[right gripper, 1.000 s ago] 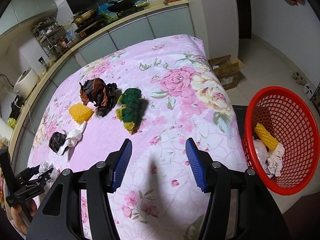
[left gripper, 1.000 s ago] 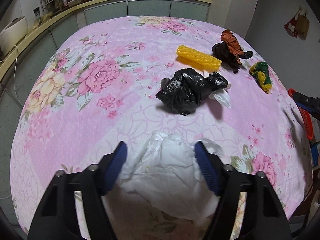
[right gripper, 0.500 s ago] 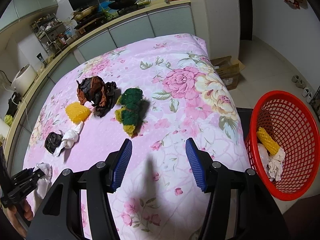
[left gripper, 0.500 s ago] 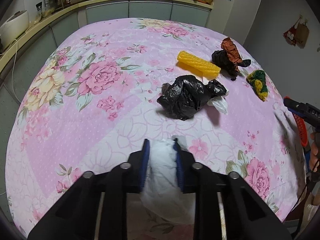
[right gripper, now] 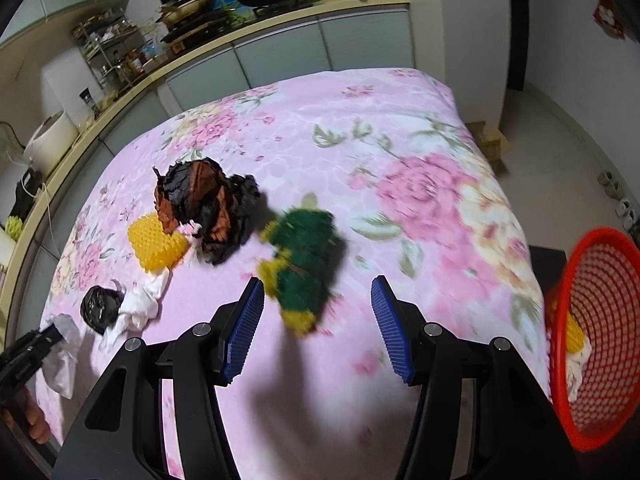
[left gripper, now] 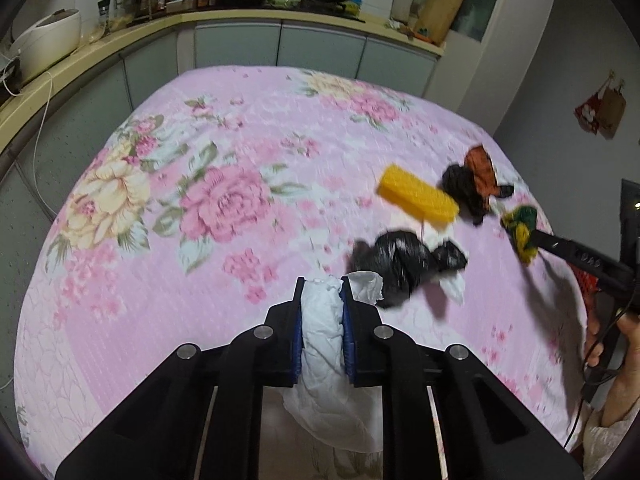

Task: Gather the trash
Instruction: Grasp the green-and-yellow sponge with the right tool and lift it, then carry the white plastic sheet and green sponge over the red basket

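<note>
The red mesh basket (right gripper: 592,364) beside the table holds yellow and white scraps. The left gripper (left gripper: 322,312) clamps a crumpled white tissue (left gripper: 320,320) — lifted over the floral tablecloth (left gripper: 160,240). The right gripper (right gripper: 316,328) is spread apart — over the green-yellow wad (right gripper: 304,264).

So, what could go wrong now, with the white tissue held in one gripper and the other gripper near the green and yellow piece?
1. The left gripper pinches only part of the white tissue; the loose tail could catch on the black bag.
2. The right gripper is open just short of the green and yellow piece; closing early may miss it.
3. The red basket sits beyond the table edge, so drops could miss.
</note>
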`<state>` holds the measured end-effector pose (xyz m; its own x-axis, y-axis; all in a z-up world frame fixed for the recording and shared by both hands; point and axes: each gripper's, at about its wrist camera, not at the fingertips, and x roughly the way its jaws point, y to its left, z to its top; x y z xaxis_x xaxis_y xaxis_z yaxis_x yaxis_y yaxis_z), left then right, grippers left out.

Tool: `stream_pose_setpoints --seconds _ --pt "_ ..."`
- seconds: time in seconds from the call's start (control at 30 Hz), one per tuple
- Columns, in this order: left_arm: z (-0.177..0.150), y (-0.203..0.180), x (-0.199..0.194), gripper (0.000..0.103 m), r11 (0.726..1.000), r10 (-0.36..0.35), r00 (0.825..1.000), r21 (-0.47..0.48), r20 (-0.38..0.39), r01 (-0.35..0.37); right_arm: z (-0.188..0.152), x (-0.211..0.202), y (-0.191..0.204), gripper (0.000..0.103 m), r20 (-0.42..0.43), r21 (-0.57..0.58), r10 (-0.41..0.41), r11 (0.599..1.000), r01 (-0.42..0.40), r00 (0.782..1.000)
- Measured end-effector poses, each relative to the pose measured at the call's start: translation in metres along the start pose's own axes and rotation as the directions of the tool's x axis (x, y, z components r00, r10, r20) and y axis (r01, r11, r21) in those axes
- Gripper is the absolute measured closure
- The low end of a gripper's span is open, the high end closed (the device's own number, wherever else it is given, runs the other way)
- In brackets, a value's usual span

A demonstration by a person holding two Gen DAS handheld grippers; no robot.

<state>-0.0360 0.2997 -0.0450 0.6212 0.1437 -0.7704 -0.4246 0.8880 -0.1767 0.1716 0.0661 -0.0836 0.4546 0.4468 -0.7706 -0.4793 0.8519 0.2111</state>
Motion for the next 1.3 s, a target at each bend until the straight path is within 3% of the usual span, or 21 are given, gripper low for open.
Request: stream_pose_setpoints --seconds 0.47,0.6,0.73,1.3 --pt "0.020 0.003 -0.005 0.088 1.000 0.021 0.998 -0.021 0.060 -0.020 0.014 0.035 0.021 0.050 -0.014 -0.071 -0.081 0.994 0.080 0.997" --pt "0.021 0.001 -0.004 0.088 0.999 0.032 0.998 -0.013 0.062 -0.031 0.013 0.036 0.021 0.063 -0.016 -0.085 -0.084 0.993 0.082 0.996" --pt "0.022 -0.003 -0.003 0.088 0.999 0.032 0.998 -0.006 0.062 -0.032 0.013 0.033 0.020 0.068 -0.014 -0.087 -0.083 0.993 0.082 0.996" --pt "0.035 -0.039 -0.020 0.088 0.998 0.023 0.990 0.057 0.137 -0.031 0.006 -0.048 0.017 0.070 0.140 -0.093 -0.054 0.993 0.068 0.989"
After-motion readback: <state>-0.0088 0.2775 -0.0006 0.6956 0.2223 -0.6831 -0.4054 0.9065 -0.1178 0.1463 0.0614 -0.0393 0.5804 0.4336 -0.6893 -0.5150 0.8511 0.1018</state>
